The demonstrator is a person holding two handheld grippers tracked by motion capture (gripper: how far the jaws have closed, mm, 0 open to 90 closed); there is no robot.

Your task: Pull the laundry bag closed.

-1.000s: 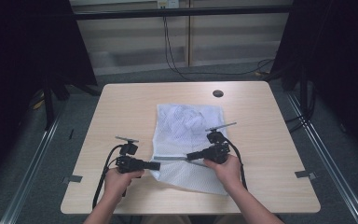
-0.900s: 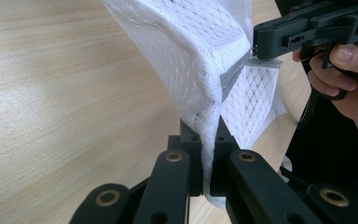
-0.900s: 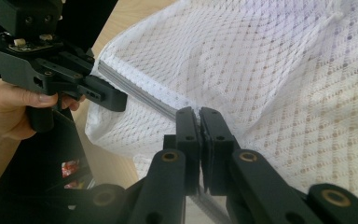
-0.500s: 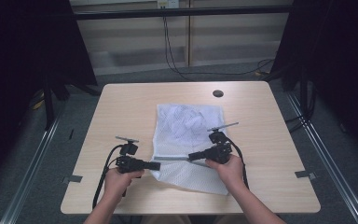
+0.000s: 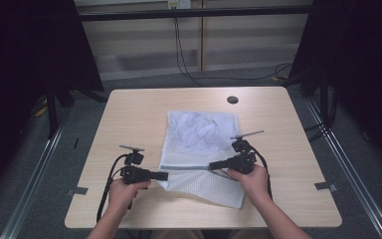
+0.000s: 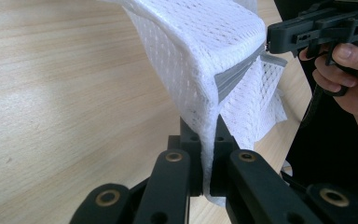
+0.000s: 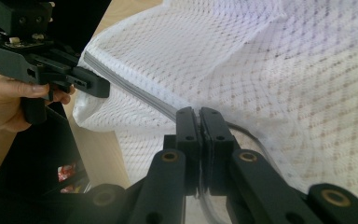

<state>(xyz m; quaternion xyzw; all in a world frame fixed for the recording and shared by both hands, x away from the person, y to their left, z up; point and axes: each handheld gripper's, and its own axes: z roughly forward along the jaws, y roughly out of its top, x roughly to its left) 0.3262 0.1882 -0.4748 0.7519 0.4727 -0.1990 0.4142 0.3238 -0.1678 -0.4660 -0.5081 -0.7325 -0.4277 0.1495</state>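
Lying at centre frame of the high view, white mesh bag (image 5: pixel 201 149) covers the middle of the pale wood table (image 5: pixel 129 114); bare tabletop surrounds it. Left gripper (image 5: pixel 162 175) pinches the bag's left edge, right gripper (image 5: pixel 213 166) its grey zipper strip (image 5: pixel 186 168). Netting soft, perforated, rumpled at top.

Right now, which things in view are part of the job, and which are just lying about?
In the job:
- white mesh laundry bag with grey zipper, white items inside
- left gripper, shut on the bag's edge
- right gripper, shut at the zipper line

Lying about:
- light wooden table, only bearing the bag
- round dark grommet near its far edge
- black cables hanging behind the table
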